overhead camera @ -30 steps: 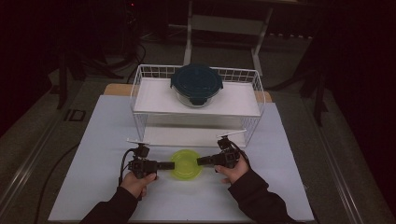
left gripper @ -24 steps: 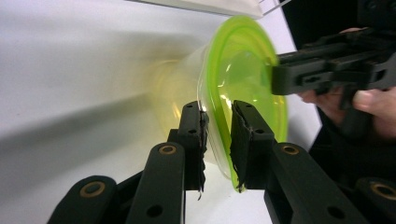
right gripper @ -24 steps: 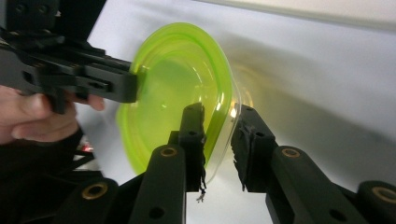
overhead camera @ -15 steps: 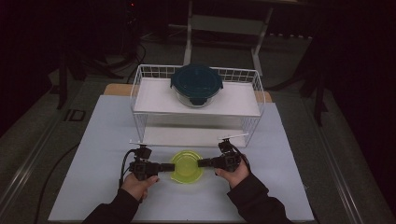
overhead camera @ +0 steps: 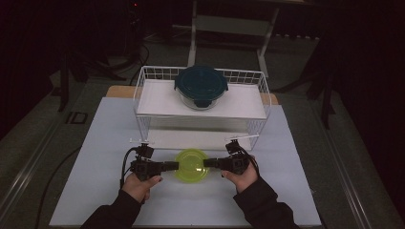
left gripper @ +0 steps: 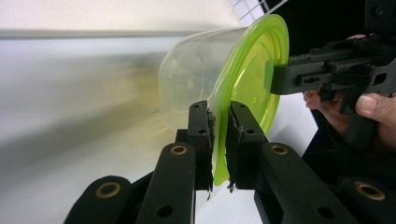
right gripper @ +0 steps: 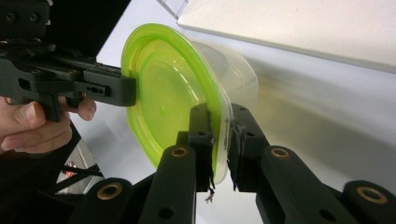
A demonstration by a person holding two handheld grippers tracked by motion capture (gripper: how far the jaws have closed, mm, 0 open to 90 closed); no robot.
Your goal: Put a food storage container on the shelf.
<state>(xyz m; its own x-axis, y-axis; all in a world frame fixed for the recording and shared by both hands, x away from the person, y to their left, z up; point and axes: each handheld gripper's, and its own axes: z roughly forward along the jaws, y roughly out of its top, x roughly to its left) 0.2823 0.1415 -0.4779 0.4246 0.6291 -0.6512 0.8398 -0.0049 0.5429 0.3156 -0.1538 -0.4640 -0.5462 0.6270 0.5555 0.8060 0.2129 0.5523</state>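
Note:
A clear plastic container with a lime-green lid (overhead camera: 191,164) sits low over the white mat, in front of the wire rack. My left gripper (overhead camera: 175,166) is shut on the lid's left rim, and my right gripper (overhead camera: 207,163) is shut on its right rim. In the left gripper view my jaws pinch the green lid (left gripper: 252,79), with the clear tub (left gripper: 191,79) beyond and the right gripper (left gripper: 280,78) opposite. From the right gripper view the same green lid (right gripper: 163,93) is clamped, and the left gripper (right gripper: 130,91) holds the far rim. I cannot tell whether the tub touches the mat.
A white wire rack (overhead camera: 143,90) stands behind the container; a round glass bowl with a dark teal lid (overhead camera: 201,87) rests on its upper shelf. The white mat (overhead camera: 95,157) spreads out on both sides of the hands. Cables trail from the left gripper.
Both grippers stay shut on the lid's rim. The container and hands have shifted slightly, first a little toward the person, then back toward the rack.

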